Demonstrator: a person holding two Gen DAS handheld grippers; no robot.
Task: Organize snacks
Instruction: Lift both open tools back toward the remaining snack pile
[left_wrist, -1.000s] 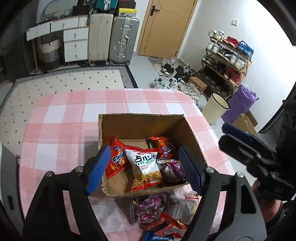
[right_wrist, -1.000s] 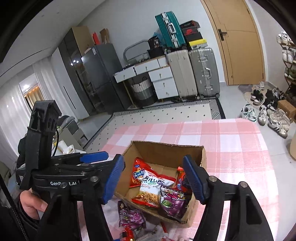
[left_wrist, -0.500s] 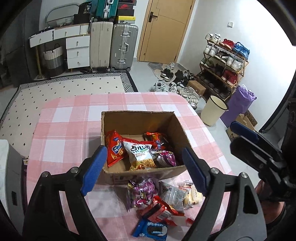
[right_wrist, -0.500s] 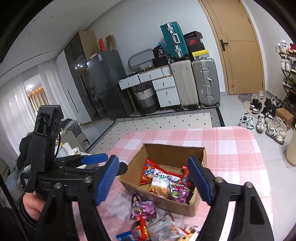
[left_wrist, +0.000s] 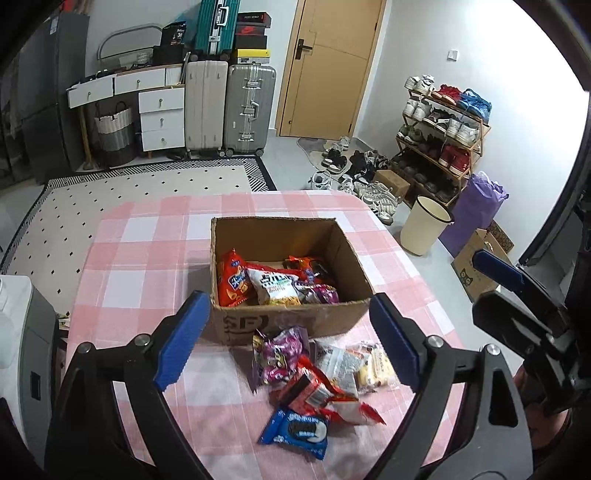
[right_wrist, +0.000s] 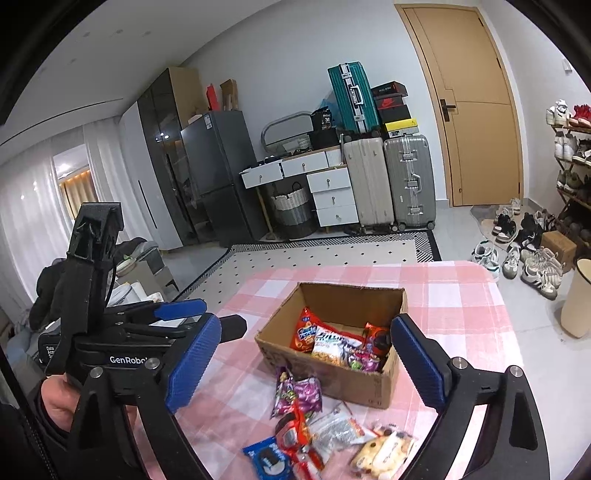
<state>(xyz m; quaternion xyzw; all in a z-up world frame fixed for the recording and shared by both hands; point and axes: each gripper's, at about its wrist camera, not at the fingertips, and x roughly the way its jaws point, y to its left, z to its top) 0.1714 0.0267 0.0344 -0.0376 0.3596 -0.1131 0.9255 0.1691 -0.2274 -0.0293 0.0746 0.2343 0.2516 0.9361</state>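
An open cardboard box stands on the pink checked table. In it lie a red chip bag, a white noodle bag and a purple bag. In front of the box is a loose pile: a purple bag, a red packet, a blue Oreo pack, a clear packet and a cake packet. My left gripper hangs above the pile, its jaws opening with nothing between them. My right gripper, beside it, is also opening and holds nothing.
The tablecloth ends at rounded edges on all sides. A white appliance stands by the table's left edge. A cream bin, a carton and a shoe rack are on the floor to the right. Suitcases stand at the far wall.
Both grippers have pulled back and up from the box, and their jaws have spread wider. The loose pile in front of the box has come fully into view.
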